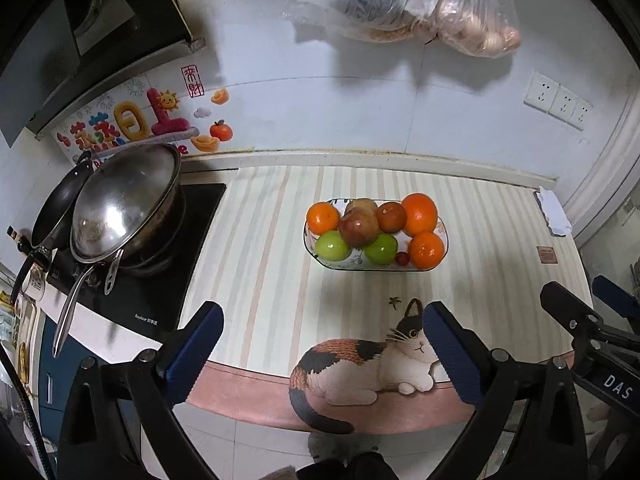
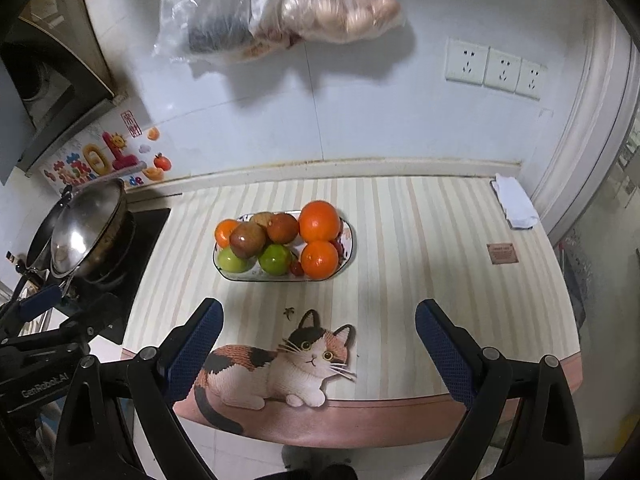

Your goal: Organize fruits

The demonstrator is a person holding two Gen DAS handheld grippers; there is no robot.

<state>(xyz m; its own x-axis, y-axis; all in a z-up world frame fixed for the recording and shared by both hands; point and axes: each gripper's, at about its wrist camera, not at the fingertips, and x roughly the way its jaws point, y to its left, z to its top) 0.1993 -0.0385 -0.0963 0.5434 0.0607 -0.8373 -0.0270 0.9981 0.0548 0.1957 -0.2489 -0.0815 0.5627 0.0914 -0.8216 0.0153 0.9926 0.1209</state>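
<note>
A white patterned dish (image 1: 442, 226) (image 2: 348, 256) sits mid-counter on a striped cat-print mat (image 1: 260, 280) (image 2: 420, 280). It holds three oranges (image 1: 419, 213) (image 2: 319, 220), two green apples (image 1: 332, 245) (image 2: 275, 259), reddish apples (image 1: 359, 226) (image 2: 247, 239) and a small red fruit (image 1: 402, 258) (image 2: 296, 267). My left gripper (image 1: 322, 322) is open and empty, near the counter's front edge, short of the dish. My right gripper (image 2: 318, 320) is open and empty, also short of the dish; it shows at the left wrist view's right edge (image 1: 580, 312).
Stacked steel pans (image 1: 124, 208) (image 2: 86, 232) stand on a black induction hob (image 1: 160, 280) at the left. Plastic bags (image 1: 404, 4) (image 2: 280, 8) hang on the wall above. A white cloth (image 1: 554, 212) (image 2: 514, 206) and a small brown tag (image 2: 501, 254) lie at the right.
</note>
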